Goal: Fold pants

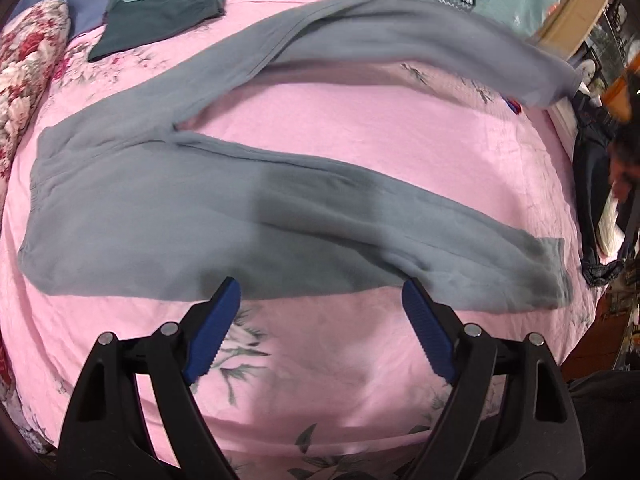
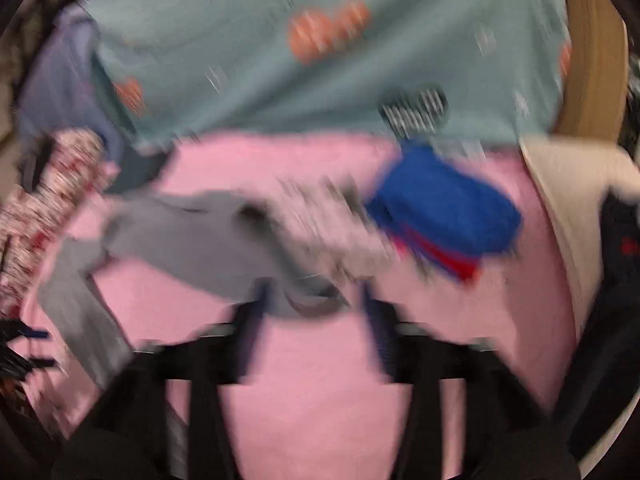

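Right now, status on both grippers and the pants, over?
Left gripper open, empty, over the near leg. Right gripper open; right view blurred. Grey soft-knit pants flat on pink floral bedsheet, legs splayed, unfolded. Folded blue cloth beside far cuff.

From my left wrist view, the pants (image 1: 160, 204) lie flat on the bedspread (image 1: 320, 360), waist at 9 o'clock, legs spreading toward 1 and 3 o'clock. A folded garment (image 1: 160, 20) lies behind them at 11 o'clock, a pillow (image 1: 28, 60) at 10 o'clock.
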`<state>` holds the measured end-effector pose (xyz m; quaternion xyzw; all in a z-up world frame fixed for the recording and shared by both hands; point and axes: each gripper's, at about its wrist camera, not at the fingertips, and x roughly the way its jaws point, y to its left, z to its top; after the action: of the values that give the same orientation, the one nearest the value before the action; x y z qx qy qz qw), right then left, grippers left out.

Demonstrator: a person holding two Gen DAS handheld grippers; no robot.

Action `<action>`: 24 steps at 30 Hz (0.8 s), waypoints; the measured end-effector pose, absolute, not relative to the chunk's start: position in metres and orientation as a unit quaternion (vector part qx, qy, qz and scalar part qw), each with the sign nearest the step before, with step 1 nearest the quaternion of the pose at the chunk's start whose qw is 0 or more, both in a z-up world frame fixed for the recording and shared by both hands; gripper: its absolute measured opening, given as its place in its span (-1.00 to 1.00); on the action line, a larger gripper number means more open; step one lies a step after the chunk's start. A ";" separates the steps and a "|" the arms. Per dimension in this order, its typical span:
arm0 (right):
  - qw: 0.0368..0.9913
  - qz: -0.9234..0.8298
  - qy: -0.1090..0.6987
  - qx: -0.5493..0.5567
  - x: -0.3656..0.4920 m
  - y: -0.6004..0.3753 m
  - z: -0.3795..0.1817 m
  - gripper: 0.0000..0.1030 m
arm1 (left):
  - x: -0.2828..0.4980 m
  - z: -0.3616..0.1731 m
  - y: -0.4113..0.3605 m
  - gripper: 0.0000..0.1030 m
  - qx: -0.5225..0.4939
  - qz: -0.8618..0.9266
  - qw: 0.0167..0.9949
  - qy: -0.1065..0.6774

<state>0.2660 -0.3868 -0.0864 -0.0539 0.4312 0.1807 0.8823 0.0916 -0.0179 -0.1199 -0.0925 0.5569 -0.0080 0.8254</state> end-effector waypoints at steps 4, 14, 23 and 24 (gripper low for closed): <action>0.839 0.110 0.533 0.009 0.257 -0.433 -0.146 0.24 | 0.093 -0.124 -0.022 0.66 -0.083 -0.012 0.821 0.565; 0.808 0.233 0.531 0.103 0.278 -0.371 -0.124 0.18 | 0.092 -0.127 -0.019 0.68 -0.091 0.015 0.812 0.576; 0.784 0.300 0.494 -0.226 0.277 -0.208 -0.179 -0.43 | 0.068 -0.123 0.004 0.70 -0.121 0.075 0.807 0.573; 0.787 0.289 0.483 -0.253 0.277 -0.203 -0.184 -0.68 | 0.065 -0.123 0.007 0.70 -0.126 0.082 0.806 0.572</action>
<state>0.2770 -0.2027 -0.1836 -0.2532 0.4826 0.2889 0.7871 0.0646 0.0071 -0.1232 -0.1255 0.5723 0.0820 0.8062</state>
